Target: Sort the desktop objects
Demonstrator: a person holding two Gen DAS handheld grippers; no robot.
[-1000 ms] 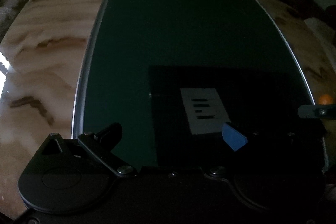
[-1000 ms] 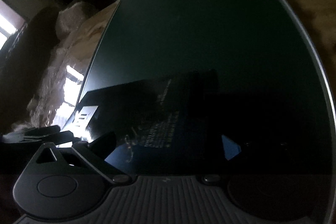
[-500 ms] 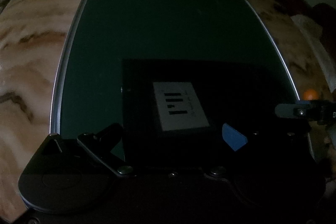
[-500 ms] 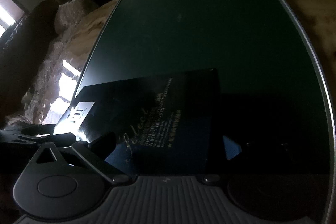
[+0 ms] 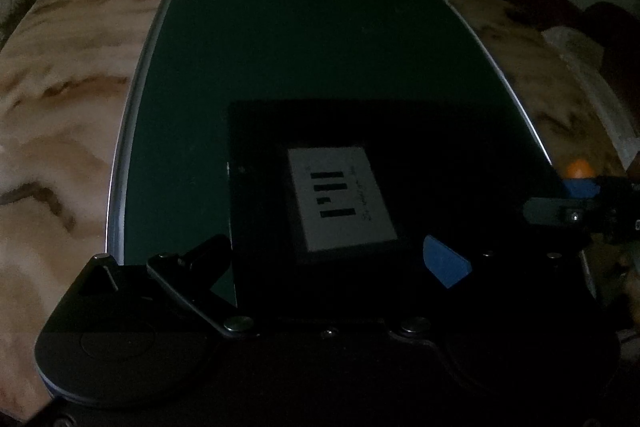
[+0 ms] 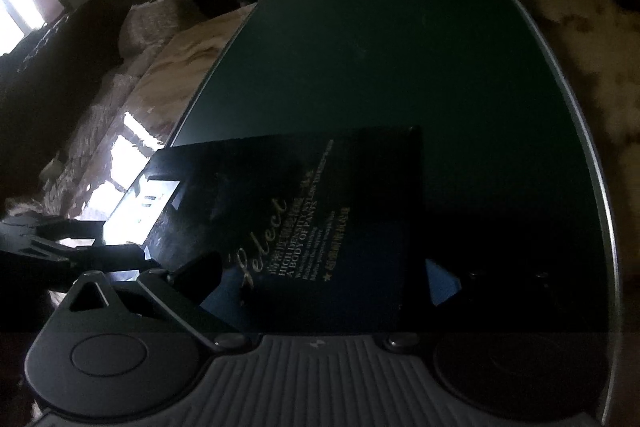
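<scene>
Now, change: black box (image 5: 320, 163) has slid toward lower centre, onto the green mat (image 5: 280, 47) (nearly placed).
Left gripper (image 5: 328, 259): spread, straddling box.
Right gripper (image 6: 320, 275): spread too.

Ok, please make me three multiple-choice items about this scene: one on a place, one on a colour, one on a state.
1. Where is the black box?
A. on the green mat
B. on the bare marbled tabletop
C. on the floor

2. What colour is the label on the box's end?
A. red
B. white
C. yellow

3. How does the box lie?
A. upright on its end
B. open, with the lid off
C. flat, with the printed face up

Answers:
1 A: the green mat shows on three sides of the black box.
2 B: the label is white with black bars.
3 C: the gold print faces upward.
</scene>
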